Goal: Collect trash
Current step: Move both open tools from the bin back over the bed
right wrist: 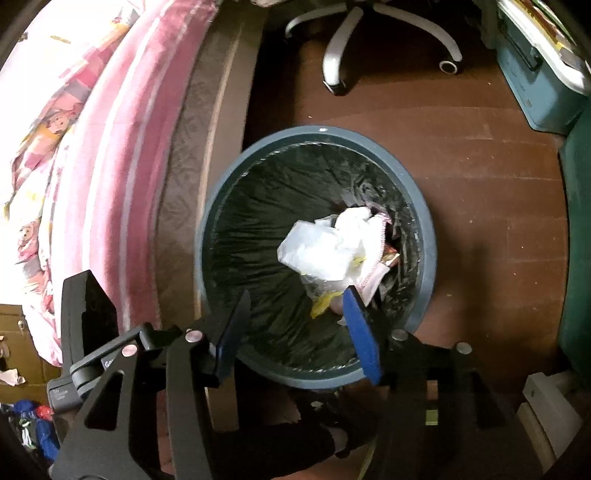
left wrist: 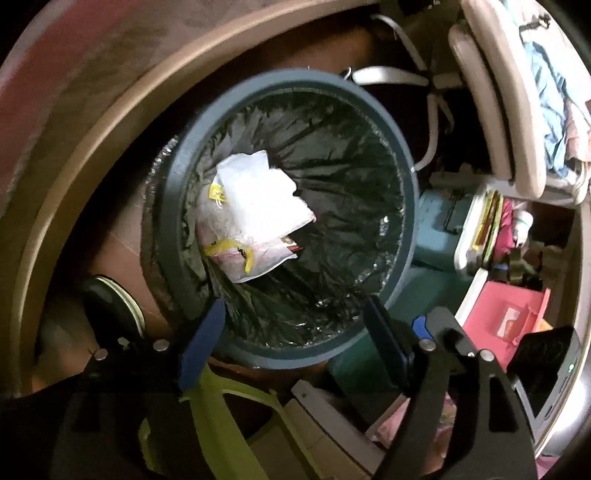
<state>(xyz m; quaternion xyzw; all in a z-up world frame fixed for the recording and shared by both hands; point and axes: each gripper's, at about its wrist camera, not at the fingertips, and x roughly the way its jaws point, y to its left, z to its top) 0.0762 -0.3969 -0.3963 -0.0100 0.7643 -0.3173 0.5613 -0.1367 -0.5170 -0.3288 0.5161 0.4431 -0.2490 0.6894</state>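
A round grey-blue trash bin [left wrist: 404,162] with a black liner stands on the brown floor; it also shows in the right wrist view [right wrist: 430,236]. Crumpled white plastic and paper trash [left wrist: 258,206] with yellow and pink print lies inside the bin; it appears in the right wrist view too [right wrist: 325,251]. My left gripper [left wrist: 291,332] is open and empty above the bin's near rim. My right gripper [right wrist: 295,314] is open and empty over the bin's near side, just above the trash.
A bed with a pink blanket [right wrist: 92,147] and wooden frame [right wrist: 207,110] runs along the left of the bin. An office chair base [right wrist: 373,33] stands behind it. A teal storage box [right wrist: 532,81] sits at the right. A green stool [left wrist: 221,413] is below my left gripper.
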